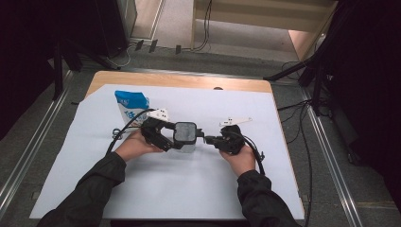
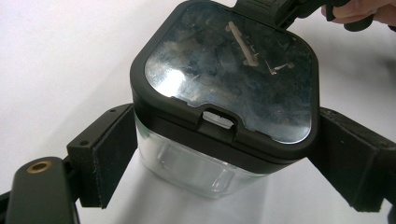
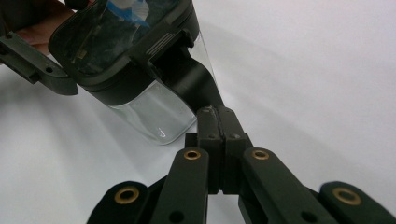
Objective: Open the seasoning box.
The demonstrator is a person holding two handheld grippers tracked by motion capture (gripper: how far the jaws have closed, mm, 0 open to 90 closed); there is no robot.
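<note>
A clear square container (image 1: 187, 146) with a black lid (image 1: 185, 131) stands on the white sheet at the table's middle. My left gripper (image 1: 176, 142) comes from the left, and its black pads (image 2: 112, 154) press both sides of the container (image 2: 196, 172) just under the lid (image 2: 229, 70). My right gripper (image 1: 206, 139) reaches in from the right. Its jaws are shut (image 3: 217, 115) on the black latch flap (image 3: 191, 81) that hangs from the lid's edge (image 3: 140, 60). The clear body (image 3: 154, 112) looks empty.
A blue and white bag (image 1: 131, 107) stands upright behind my left gripper, at the back left of the white sheet (image 1: 189, 189). The wooden table edge (image 1: 189, 80) runs along the far side. Cables lie on the floor beyond.
</note>
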